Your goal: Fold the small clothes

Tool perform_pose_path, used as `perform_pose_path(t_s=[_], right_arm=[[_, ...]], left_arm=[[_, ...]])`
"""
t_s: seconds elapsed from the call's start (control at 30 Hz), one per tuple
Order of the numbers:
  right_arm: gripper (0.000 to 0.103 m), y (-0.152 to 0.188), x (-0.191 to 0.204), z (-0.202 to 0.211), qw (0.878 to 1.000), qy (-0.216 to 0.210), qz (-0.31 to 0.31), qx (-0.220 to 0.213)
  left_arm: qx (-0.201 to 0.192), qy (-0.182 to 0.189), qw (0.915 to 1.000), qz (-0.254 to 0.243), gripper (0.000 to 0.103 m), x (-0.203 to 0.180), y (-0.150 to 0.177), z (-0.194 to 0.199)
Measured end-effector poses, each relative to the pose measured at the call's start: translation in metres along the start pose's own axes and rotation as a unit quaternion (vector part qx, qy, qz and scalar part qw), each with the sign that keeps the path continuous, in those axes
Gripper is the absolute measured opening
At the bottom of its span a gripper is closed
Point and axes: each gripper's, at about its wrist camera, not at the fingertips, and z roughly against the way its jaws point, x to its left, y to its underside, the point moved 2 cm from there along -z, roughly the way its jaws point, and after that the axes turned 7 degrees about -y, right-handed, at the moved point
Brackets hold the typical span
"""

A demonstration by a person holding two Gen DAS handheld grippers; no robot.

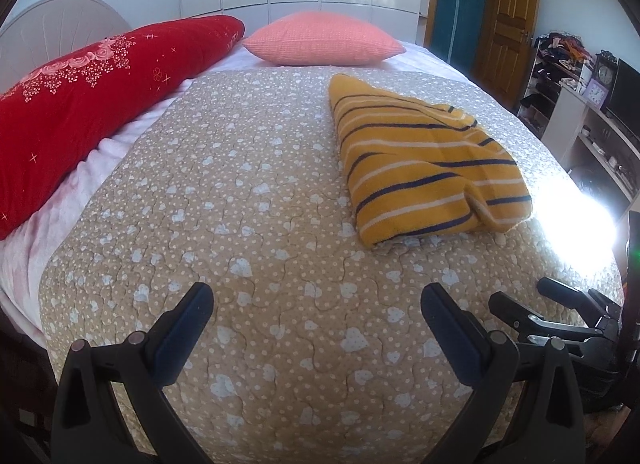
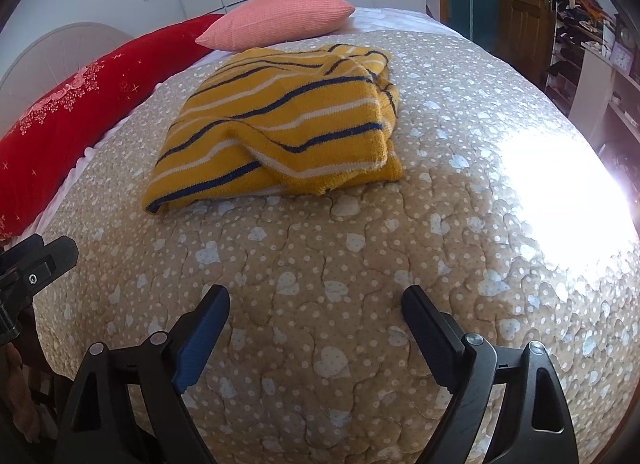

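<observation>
A yellow knit garment with dark blue and white stripes (image 1: 424, 156) lies folded into a rough rectangle on the beige heart-print quilt (image 1: 240, 204). It also shows in the right wrist view (image 2: 280, 124), with one loose fold on top. My left gripper (image 1: 316, 296) is open and empty, low over the quilt, well short of the garment. My right gripper (image 2: 316, 300) is open and empty, also short of the garment. The right gripper shows at the lower right of the left wrist view (image 1: 560, 316).
A long red flowered pillow (image 1: 92, 92) lies along the left side. A pink cushion (image 1: 324, 44) sits at the far end. Shelves with clocks and clutter (image 1: 588, 104) stand to the right. Bright sun glare (image 2: 560, 192) hits the quilt.
</observation>
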Motion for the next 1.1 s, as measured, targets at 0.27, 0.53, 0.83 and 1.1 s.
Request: perform_pose_path(t_s=[0.27, 0.53, 0.83, 1.1], right_arm=[[0.091, 0.007, -0.001, 0.010, 1.000, -0.002, -0.012, -0.006], [0.091, 0.014, -0.002, 0.024, 1.000, -0.004, -0.023, -0.013], [0.091, 0.019, 0.005, 0.041, 1.000, -0.005, -0.017, -0.025], [0.091, 0.024, 0.009, 0.054, 0.999, -0.007, -0.017, -0.038]], left_arm=[[-0.004, -0.001, 1.0000, -0.004, 0.103, -0.005, 0.002, 0.007], [-0.014, 0.001, 0.9999, -0.009, 0.103, -0.009, 0.005, 0.020], [-0.039, -0.001, 0.9992, -0.008, 0.103, -0.007, 0.006, 0.042], [-0.072, -0.005, 0.9974, -0.006, 0.103, -0.004, 0.007, 0.063]])
